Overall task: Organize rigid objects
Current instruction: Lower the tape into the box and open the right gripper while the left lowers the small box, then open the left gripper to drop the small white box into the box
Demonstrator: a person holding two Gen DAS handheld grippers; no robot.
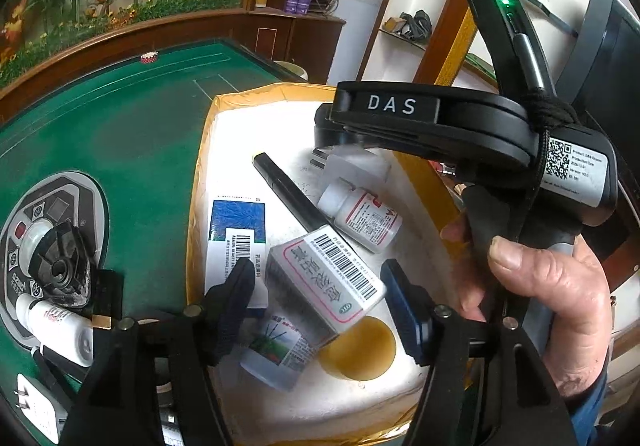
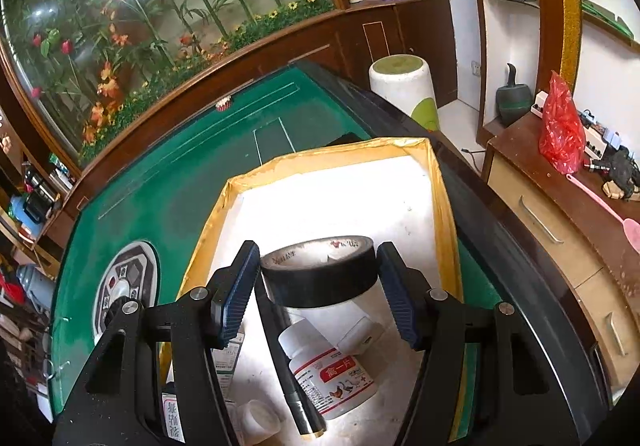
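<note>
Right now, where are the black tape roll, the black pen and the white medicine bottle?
black tape roll (image 2: 324,278): right wrist view, outer side wall.
black pen (image 1: 290,193): left wrist view, mid barrel.
white medicine bottle (image 2: 332,374): right wrist view, printed label.

A green felt table (image 1: 132,133) carries a gold-rimmed tray (image 1: 208,149) at frame centre, a white bottle (image 1: 60,322) lower left

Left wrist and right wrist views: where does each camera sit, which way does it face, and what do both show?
Left wrist: on the left tool, angled down into the gold-rimmed tray; a white box lies between its pads, untouched; the right tool's body and the hand holding it show.
Right wrist: on the right tool, angled down over the tray, pads around a black tape roll; no hand visible.
Shared: the tray, black pen, white pill bottle, green table.
</note>
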